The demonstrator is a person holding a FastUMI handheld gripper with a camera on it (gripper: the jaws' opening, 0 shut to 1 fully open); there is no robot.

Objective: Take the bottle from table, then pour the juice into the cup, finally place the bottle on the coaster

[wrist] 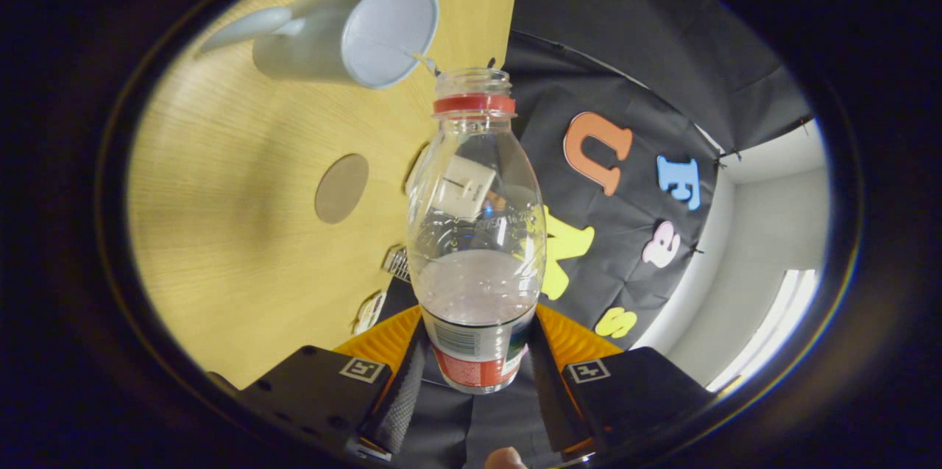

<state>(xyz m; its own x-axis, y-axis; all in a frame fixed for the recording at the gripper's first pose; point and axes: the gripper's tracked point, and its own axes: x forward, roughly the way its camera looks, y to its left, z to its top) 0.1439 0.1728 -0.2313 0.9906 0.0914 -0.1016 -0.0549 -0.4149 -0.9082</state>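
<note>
My gripper (475, 362) is shut on a clear plastic bottle (477, 233), both fingers pressing its labelled lower part. The bottle has a red neck ring, no cap, and pale liquid pooled low inside, near the fingers. The view is rolled sideways, so the wooden table (235, 233) stands like a wall beside the bottle. A grey-white cup (349, 34) with a handle rests on that table, its opening facing the bottle's mouth. A thin thread of liquid (423, 62) runs between the bottle's mouth and the cup's rim. A round tan coaster (341, 188) lies on the table, beside the bottle's shoulder.
The table's edge runs just behind the bottle, with the black cloth booth wall (625, 71) beyond it. A white wall and a bright window strip (773, 322) show past the cloth. Small items (397, 261) lie near the table edge close to the fingers.
</note>
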